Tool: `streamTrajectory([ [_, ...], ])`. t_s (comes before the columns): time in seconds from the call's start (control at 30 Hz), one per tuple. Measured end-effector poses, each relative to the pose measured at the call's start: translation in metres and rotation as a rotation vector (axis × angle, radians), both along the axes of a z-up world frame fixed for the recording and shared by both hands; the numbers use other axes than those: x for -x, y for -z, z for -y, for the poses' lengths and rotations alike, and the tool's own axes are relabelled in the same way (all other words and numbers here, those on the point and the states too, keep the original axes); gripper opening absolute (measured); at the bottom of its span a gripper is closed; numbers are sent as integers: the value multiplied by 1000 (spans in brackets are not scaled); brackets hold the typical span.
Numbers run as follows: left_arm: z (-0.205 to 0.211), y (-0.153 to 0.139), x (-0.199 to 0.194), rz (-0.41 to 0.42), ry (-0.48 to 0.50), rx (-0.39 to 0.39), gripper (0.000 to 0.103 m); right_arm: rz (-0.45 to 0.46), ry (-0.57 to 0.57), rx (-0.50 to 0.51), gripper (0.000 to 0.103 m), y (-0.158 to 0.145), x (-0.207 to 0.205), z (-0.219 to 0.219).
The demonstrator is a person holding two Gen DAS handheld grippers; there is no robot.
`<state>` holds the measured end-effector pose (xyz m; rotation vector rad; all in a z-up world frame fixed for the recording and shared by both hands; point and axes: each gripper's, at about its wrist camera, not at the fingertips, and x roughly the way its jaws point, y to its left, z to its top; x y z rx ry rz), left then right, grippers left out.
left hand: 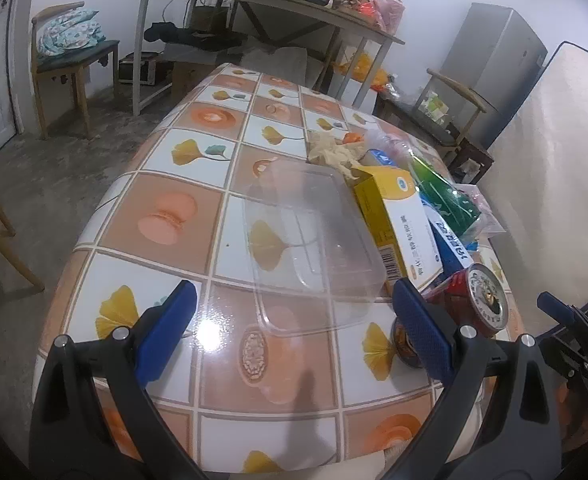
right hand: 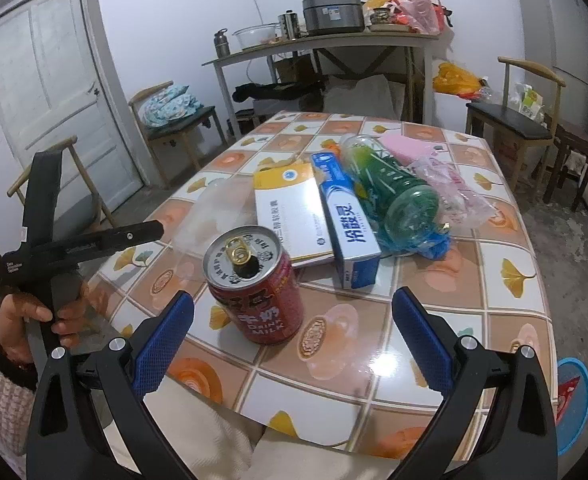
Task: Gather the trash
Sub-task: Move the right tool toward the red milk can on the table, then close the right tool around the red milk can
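Note:
Trash lies on a tiled-pattern table (right hand: 433,312). A red milk drink can (right hand: 256,284) stands upright near the front edge, just ahead of my open, empty right gripper (right hand: 294,320). Behind it lie a yellow-white box (right hand: 290,216), a blue toothpaste box (right hand: 347,224), a green plastic bottle (right hand: 393,188) and a pink plastic bag (right hand: 449,184). My left gripper (left hand: 294,320) is open and empty in front of a clear plastic lid (left hand: 309,236). The can (left hand: 477,300), the yellow box (left hand: 393,216) and crumpled paper (left hand: 333,152) lie to its right.
A blue bin (right hand: 573,392) stands on the floor at the table's right. Wooden chairs (right hand: 521,120) stand around the table. A cluttered side table (right hand: 321,44) is against the back wall. A white door (right hand: 54,92) is at left.

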<state>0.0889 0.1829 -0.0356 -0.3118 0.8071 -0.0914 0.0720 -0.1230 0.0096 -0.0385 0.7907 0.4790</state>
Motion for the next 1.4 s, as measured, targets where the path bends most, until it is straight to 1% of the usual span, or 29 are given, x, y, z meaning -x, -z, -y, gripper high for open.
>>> streamTrajectory([
  [0.33,-10,3,-2,-20,-38,-5,94,18,-85,31,96,6,-9,-40],
  [0.5,-16,4,3,-20,-59,-18,94,16,-84,7,96,12,-7,-46],
  [0.6,-19,6,5,-23,-65,-16,94,-2,-77,9,96,19,-6,-48],
  [0.73,-23,7,7,-30,-70,-17,94,20,-73,11,96,23,-7,-54],
  [0.87,-26,7,8,-16,-66,-1,94,22,-68,20,96,29,-13,-63],
  [0.97,-26,5,4,2,-48,20,94,61,-41,66,96,31,-14,-69],
  [1.03,-23,3,-3,9,-18,34,94,81,-18,83,96,32,-14,-70],
  [1.13,-15,1,-17,4,11,37,94,81,8,92,96,35,-19,-70],
  [1.27,5,-3,-41,-3,69,15,94,56,38,60,96,39,-31,-65],
  [1.37,19,-2,-56,-24,105,-14,94,52,47,46,96,38,-34,-63],
  [1.4,23,-2,-60,-28,118,-19,94,55,47,47,93,38,-33,-63],
])
